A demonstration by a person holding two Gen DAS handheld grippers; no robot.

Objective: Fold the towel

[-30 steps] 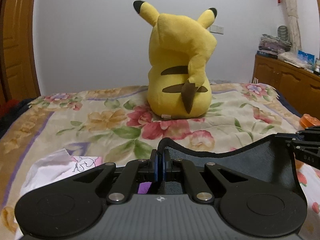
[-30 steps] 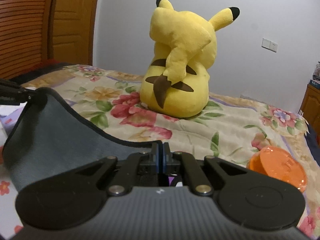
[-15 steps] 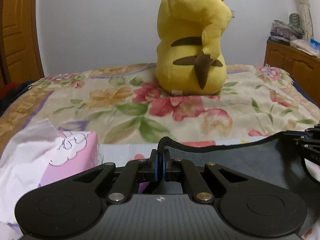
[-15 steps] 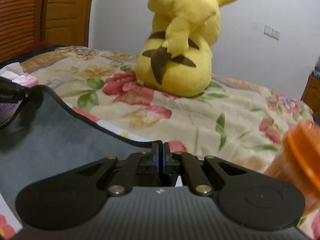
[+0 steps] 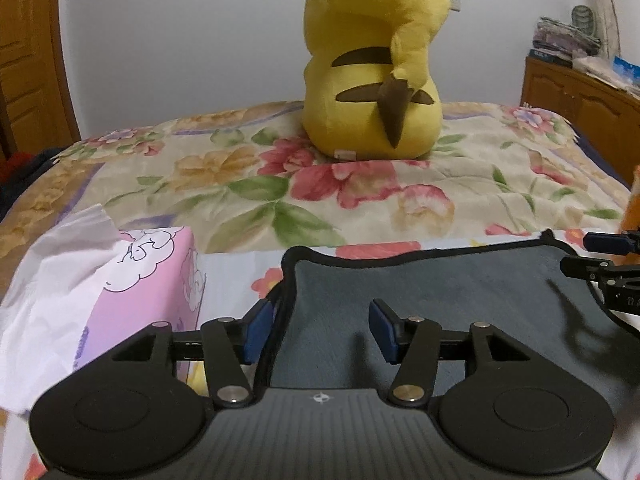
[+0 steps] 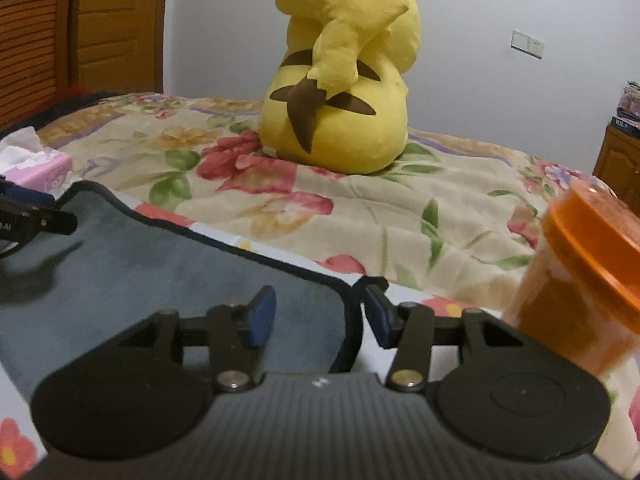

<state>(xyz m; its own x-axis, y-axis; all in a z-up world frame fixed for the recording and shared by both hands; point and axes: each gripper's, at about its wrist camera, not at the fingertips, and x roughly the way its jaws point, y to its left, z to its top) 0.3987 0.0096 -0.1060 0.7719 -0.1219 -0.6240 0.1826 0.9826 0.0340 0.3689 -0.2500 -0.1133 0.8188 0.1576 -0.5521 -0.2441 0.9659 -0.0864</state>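
Both grippers' fingers [image 5: 382, 330] now off towel [image 5: 440, 292]

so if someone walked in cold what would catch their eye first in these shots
Probably the big yellow plush toy, sitting with its back to the cameras at the far side of the flowered bedspread. Next, the dark grey towel lying flat in front, with the left gripper and the right gripper both open at its near corners. An orange jar stands at the right, a pink tissue box at the left.
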